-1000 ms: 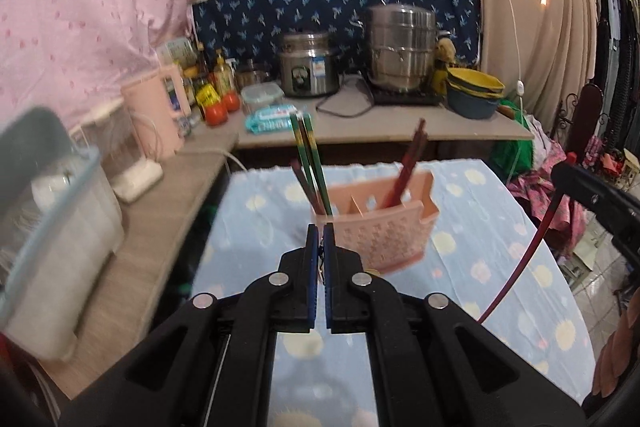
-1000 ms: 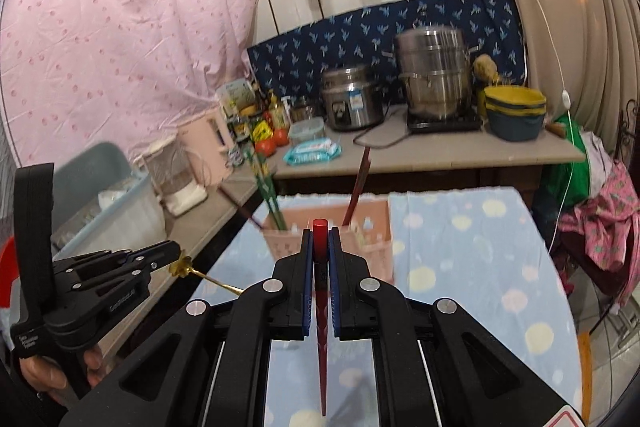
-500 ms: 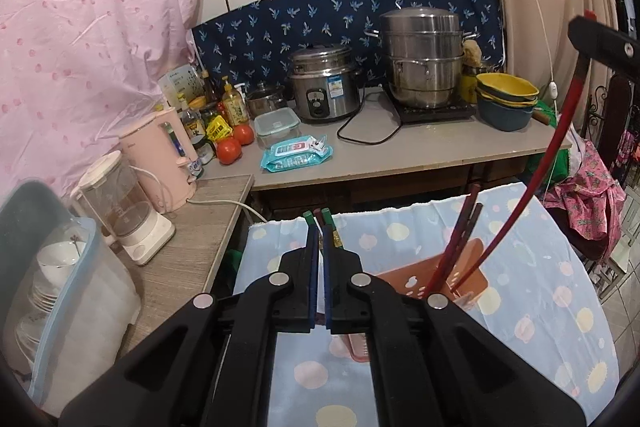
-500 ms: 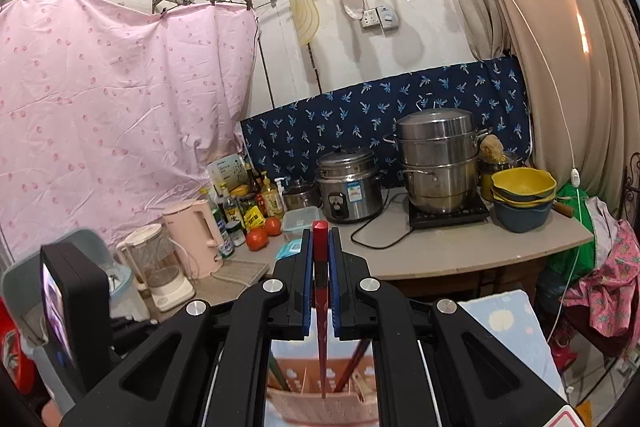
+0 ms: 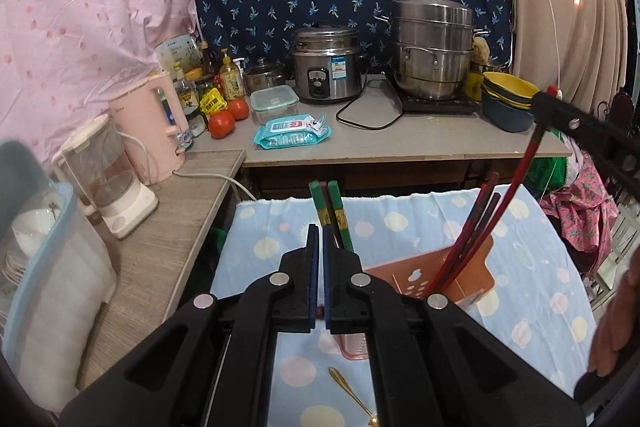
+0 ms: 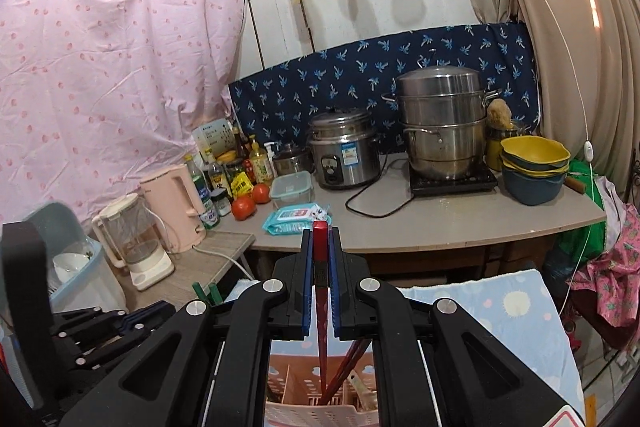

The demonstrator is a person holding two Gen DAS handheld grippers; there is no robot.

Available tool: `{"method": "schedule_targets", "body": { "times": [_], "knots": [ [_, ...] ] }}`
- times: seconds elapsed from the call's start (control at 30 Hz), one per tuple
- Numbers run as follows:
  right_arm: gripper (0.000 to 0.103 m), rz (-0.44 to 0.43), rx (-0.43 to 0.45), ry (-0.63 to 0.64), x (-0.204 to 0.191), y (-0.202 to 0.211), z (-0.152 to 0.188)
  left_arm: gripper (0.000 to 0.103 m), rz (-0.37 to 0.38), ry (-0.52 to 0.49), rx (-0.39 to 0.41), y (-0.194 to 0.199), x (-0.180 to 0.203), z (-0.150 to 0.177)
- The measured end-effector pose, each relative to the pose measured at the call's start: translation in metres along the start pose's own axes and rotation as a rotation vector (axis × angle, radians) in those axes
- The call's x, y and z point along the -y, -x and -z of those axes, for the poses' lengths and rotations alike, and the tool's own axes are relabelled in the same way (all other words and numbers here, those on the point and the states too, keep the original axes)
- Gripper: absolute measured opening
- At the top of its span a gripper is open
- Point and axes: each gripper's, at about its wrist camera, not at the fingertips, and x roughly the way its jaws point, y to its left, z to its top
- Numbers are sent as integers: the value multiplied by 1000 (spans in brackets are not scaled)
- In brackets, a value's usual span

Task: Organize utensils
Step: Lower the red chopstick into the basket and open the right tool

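Dotted blue table (image 5: 532, 267) carries pink holder (image 5: 404, 277), gold spoon (image 5: 352, 393).

Both wrist views face counter (image 5: 400, 143) (image 6: 440, 223); share pink basket (image 5: 424, 275) (image 6: 296, 383) below.

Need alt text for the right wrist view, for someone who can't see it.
The right gripper is shut on a red chopstick, whose lower end dips into a pink utensil basket that already holds more red chopsticks. The left gripper sits at lower left. Behind, a counter carries a rice cooker, a steamer pot and stacked bowls.
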Motion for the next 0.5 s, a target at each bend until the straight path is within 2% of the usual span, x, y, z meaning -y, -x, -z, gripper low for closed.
{"method": "schedule_targets", "body": {
  "times": [0.27,0.5],
  "knots": [
    [7,0,-21,-7,4,-3,10,2,26,52,-9,27,-14,32],
    [7,-29,54,-19,1,28,-13,3,45,80,-68,42,-23,78]
  ]
}}
